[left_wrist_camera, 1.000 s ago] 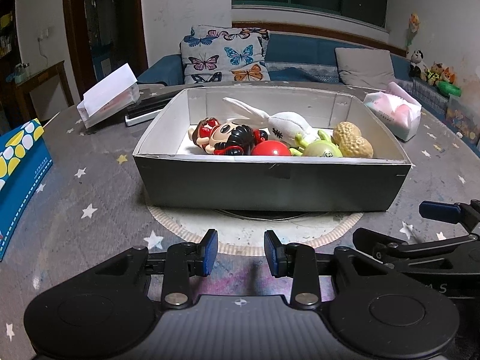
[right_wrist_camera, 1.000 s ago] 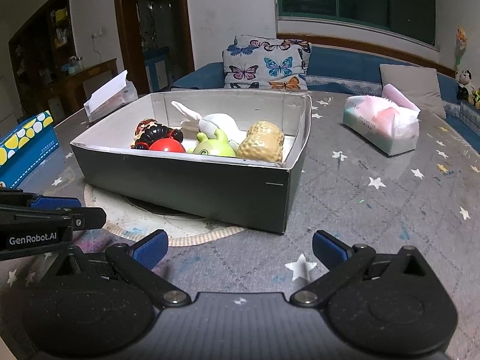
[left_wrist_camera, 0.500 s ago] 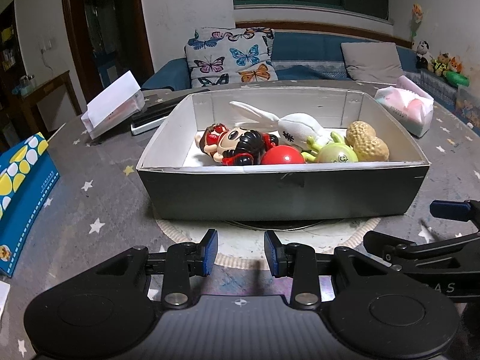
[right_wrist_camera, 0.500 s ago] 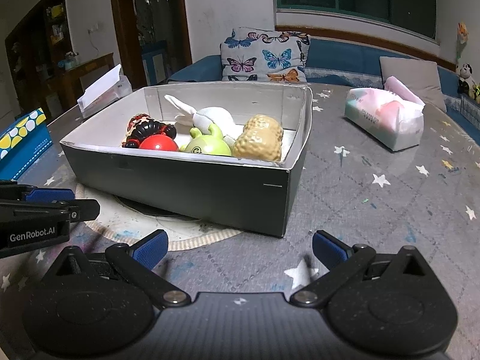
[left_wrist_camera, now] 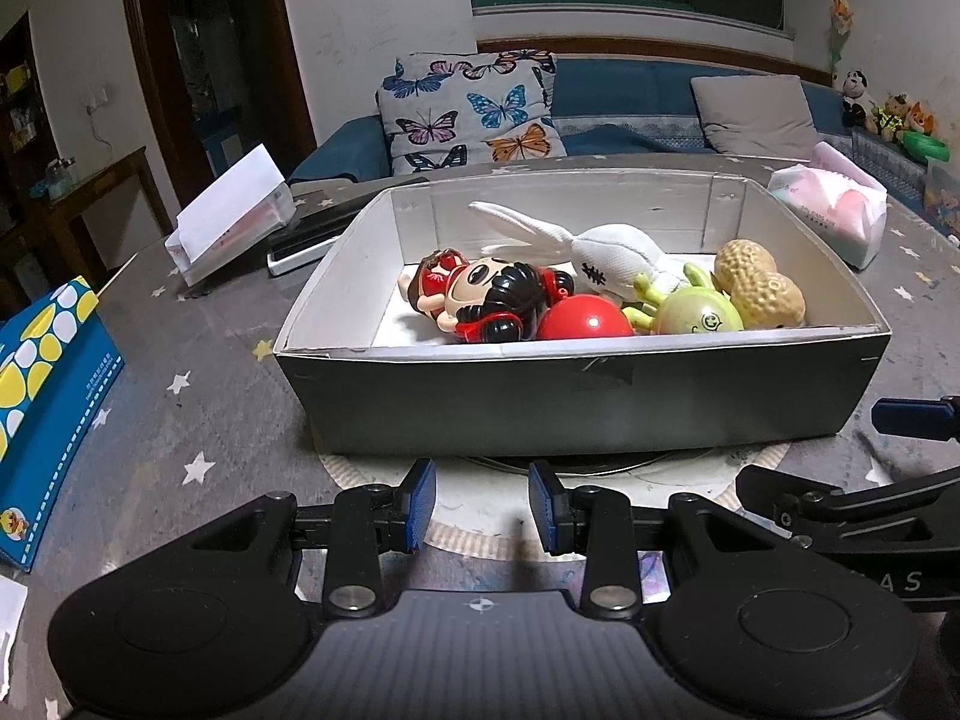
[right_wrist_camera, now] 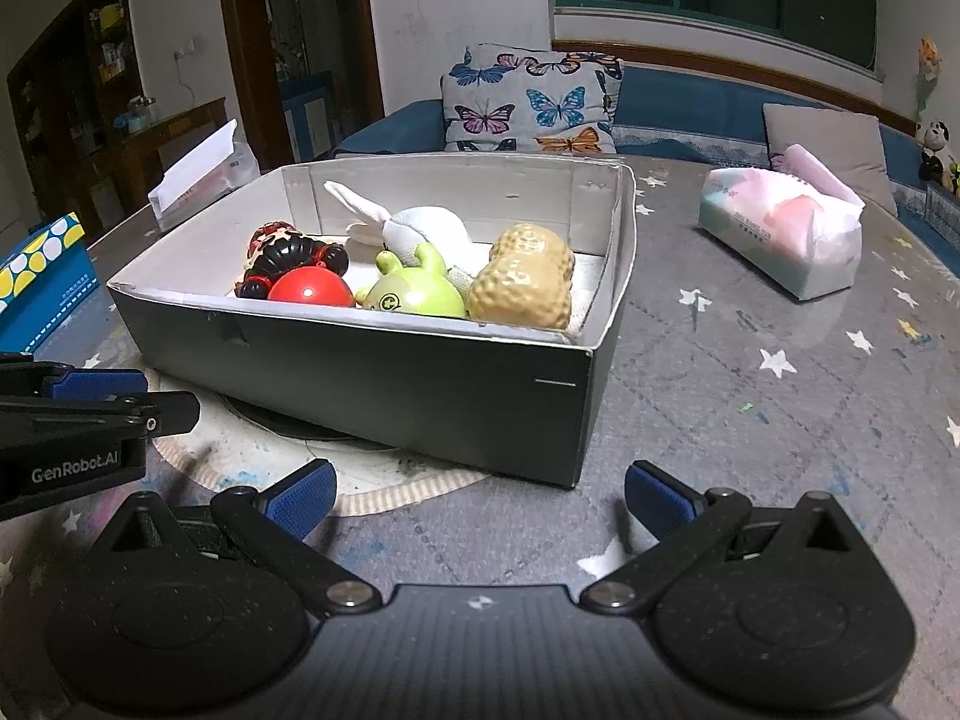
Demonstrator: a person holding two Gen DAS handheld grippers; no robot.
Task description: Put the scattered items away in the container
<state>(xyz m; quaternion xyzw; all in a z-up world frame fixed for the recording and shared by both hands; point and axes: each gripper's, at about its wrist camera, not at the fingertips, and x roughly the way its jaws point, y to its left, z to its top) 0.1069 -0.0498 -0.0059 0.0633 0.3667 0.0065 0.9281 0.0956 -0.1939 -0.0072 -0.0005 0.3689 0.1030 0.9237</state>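
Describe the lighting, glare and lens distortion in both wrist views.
Left wrist view: dim indoor light, a glare dot on the red ball, dark vignette corners, the box rim bowed by the fisheye. Right wrist view: dark night window, sheen on the peanut toy, table edge curved, sharp focus nearby.

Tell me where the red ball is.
In both wrist views the red ball lies inside the grey box, against its near wall, between the doll and the green toy.
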